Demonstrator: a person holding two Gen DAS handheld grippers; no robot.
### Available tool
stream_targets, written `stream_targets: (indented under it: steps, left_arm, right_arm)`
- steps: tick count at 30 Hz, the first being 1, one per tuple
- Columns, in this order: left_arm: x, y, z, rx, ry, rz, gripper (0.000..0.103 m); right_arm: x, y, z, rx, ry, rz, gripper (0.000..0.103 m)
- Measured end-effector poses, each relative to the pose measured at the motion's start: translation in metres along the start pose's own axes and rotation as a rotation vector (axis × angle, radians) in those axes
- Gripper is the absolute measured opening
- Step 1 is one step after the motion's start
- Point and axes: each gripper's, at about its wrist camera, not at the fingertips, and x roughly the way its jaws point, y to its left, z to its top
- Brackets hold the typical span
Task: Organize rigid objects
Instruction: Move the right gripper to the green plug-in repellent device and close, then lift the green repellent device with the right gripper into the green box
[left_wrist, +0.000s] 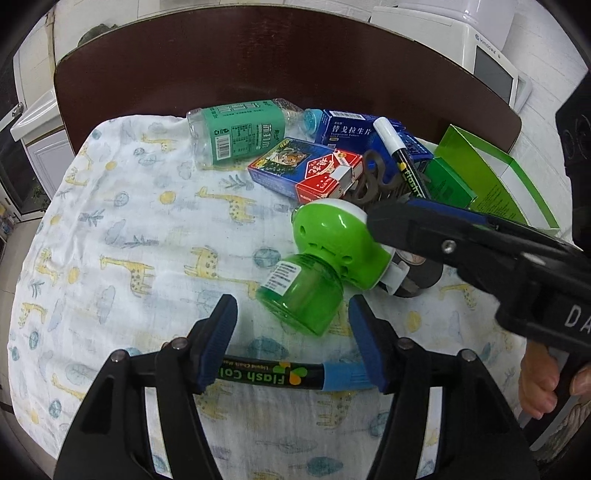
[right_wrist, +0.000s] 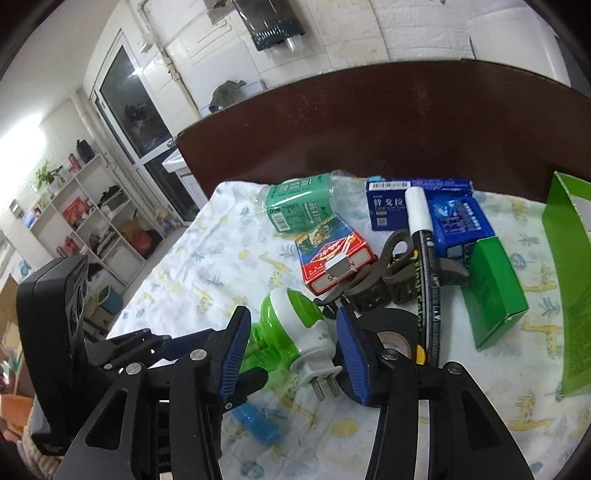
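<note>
- Two grippers work over the giraffe-print cloth (left_wrist: 129, 229), with the clutter bunched at its far right.
- Left gripper (left_wrist: 291, 339): jaws parted, nothing clamped; a blue-capped marker (left_wrist: 295, 376) lies loose on the cloth between its fingers. It could roll or be dragged when the gripper moves.
- Right gripper (right_wrist: 291, 350): jaws half open, straddling the green plug-in vaporizer (right_wrist: 295, 332), pads not pressing. Closing on its rounded head, it may squirt out toward the tape roll (right_wrist: 391, 332).

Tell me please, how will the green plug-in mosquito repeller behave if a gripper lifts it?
The repeller looks like rigid plastic, so probably stiff. Its glossy rounded head may slip between pads. Lying on its side, the round bottle could roll.
</note>
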Motion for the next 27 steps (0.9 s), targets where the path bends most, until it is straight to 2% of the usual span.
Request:
stream_targets:
  steps: [2,5,8,10,16,21,27]
  left_arm:
    - [0.004,0.002,0.001,-0.008,0.006,-0.007,0.057]
    - [0.011,0.006,0.003,-0.019,0.021,-0.034,0.039]
    - [0.014,0.010,0.005,-0.024,0.020,-0.029,0.039]
    - [0.014,0.012,0.007,-0.015,0.013,-0.023,0.039]
    - [0.008,0.011,0.013,0.008,-0.005,0.009,0.039]
    - [-0.012,-0.004,0.022,0.052,-0.059,0.021,0.039]
    - [-0.036,-0.039,0.035,0.135,-0.126,0.010,0.039]
  right_arm:
    - [0.013,-0.003,0.000,0.021,0.039,0.017,0.050]
    - [0.029,-0.006,0.000,0.032,0.076,0.037,0.050]
    - [0.044,-0.007,0.001,0.038,0.116,0.050,0.050]
    - [0.049,-0.011,0.002,0.065,0.122,0.075,0.050]
    - [0.046,-0.004,0.003,0.058,0.117,0.063,0.050]
    - [0.022,-0.004,0.008,0.068,0.063,0.078,0.050]
    - [-0.026,-0.014,0.013,0.067,-0.036,0.063,0.050]
